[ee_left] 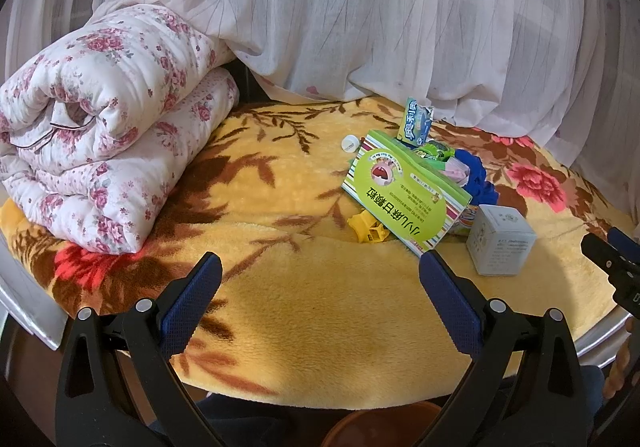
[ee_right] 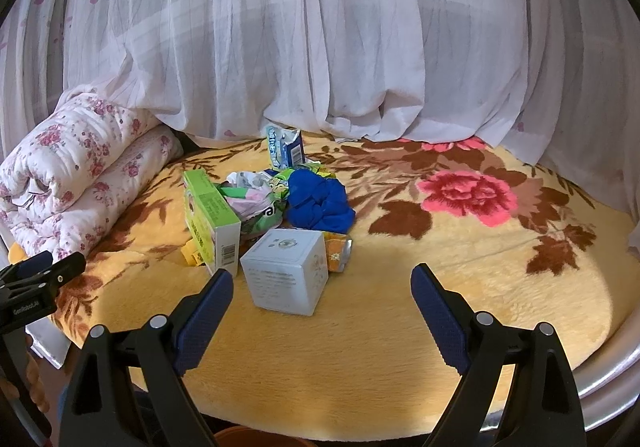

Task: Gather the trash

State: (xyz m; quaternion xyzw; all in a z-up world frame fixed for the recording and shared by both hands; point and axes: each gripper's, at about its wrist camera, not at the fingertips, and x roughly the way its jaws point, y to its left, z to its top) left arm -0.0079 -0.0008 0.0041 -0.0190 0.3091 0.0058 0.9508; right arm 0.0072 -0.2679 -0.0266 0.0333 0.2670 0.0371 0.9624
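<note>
Trash sits in a small heap on the yellow flowered blanket (ee_right: 380,347), a little beyond both grippers. Nearest of it is a pale grey cube-shaped box (ee_right: 286,271), resting on the blanket just ahead of the right gripper (ee_right: 322,283), whose blue-padded jaws stand wide apart with nothing between them. The left gripper (ee_left: 320,267) hangs to the left of it, jaws likewise spread and empty, with its right fingertip close to the corner of a green medicine box (ee_left: 400,195). That green box lies tilted, leaning on the pile, with a small yellow object (ee_left: 366,229) tucked at its near edge. Behind the cube come crumpled wrappers (ee_right: 256,199) and a bunched blue cloth (ee_right: 318,203). Farther back a torn blue-and-white packet (ee_right: 284,147) stands upright, and a small white cap (ee_left: 350,144) lies apart on the left. A folded floral quilt (ee_left: 104,127) rests far left, with a sheer white curtain (ee_right: 320,47) hanging behind everything.
</note>
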